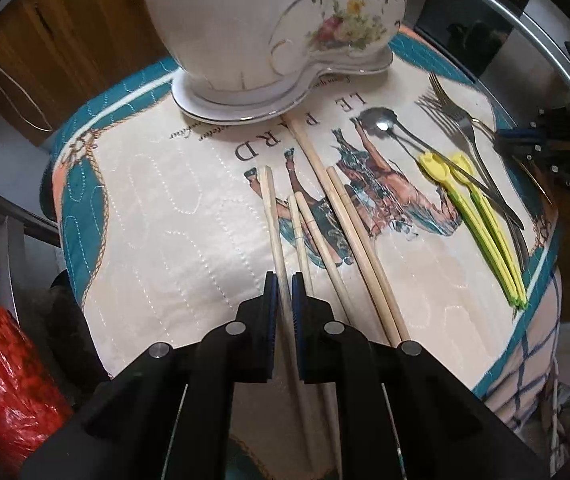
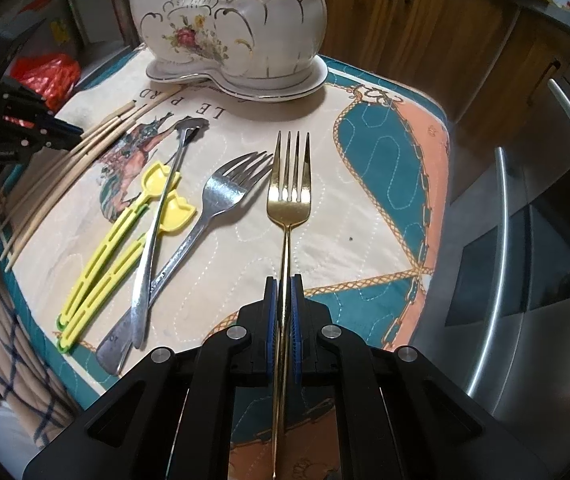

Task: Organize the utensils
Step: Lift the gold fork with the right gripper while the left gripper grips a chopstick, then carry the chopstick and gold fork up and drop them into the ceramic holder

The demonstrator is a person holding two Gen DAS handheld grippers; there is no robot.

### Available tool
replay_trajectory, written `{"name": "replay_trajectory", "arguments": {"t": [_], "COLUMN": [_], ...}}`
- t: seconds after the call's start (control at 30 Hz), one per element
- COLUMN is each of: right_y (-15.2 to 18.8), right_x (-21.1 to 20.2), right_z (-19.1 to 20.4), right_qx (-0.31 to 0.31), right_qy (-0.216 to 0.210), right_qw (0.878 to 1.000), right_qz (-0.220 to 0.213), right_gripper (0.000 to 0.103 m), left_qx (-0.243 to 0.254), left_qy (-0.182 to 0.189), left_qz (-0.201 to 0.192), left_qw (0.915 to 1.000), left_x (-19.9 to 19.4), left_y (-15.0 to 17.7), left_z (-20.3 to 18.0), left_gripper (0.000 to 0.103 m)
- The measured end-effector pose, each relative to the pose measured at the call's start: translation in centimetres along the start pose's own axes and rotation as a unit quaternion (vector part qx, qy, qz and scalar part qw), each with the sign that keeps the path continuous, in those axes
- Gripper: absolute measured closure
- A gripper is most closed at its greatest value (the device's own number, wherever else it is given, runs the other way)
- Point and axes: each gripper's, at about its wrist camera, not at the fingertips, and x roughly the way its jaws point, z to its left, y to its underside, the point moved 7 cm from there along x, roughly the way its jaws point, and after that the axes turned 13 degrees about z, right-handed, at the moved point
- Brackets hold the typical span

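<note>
My left gripper is shut on a wooden chopstick that lies along the quilted mat. Several more chopsticks lie just right of it. My right gripper is shut on the handle of a gold fork, tines pointing away. A silver fork, a silver spoon and two yellow-green plastic spoons lie left of the gold fork. The white floral ceramic holder stands at the mat's far end; it also shows in the left wrist view.
The mat covers a small table with edges close on all sides. A red plastic bag sits low at the left. Wooden cabinets stand behind, and a steel appliance stands at the right.
</note>
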Motion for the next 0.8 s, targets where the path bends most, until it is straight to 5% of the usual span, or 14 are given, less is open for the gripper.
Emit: {"name": "replay_trajectory", "arguments": {"t": [0.23,0.53,0.67,0.8], "right_y": [0.0,-0.4,-1.3,-2.6], "right_x": [-0.3,-4.8,-8.2,-11.4], "right_z": [-0.4,-0.5,-0.2,-0.1], "right_qx": [0.008,0.024,0.033,0.036], "right_qy": [-0.015,-0.041,-0.051,-0.055], "right_qw": [1.0,0.995,0.986,0.974], "right_qz": [-0.006,-0.092,-0.156,-0.215], "right_gripper": [0.096,0.096,0.096,0.096], "left_qx": [0.006,-0.026,-0.038,-0.045], "left_qy": [0.004,0.027,0.049,0.086], "left_qz": [0.008,-0.11,-0.202,-0.295], "left_qw": [0.9999,0.9932,0.9775,0.9504], "left_x": [0.3,-2.4,-6.8,-11.4], "left_y": [-1.0,1.0,1.5,1.4], "left_z": [0.3,0.3,0.6,0.5], "left_gripper": [0.095,0.099,0.099,0.099]}}
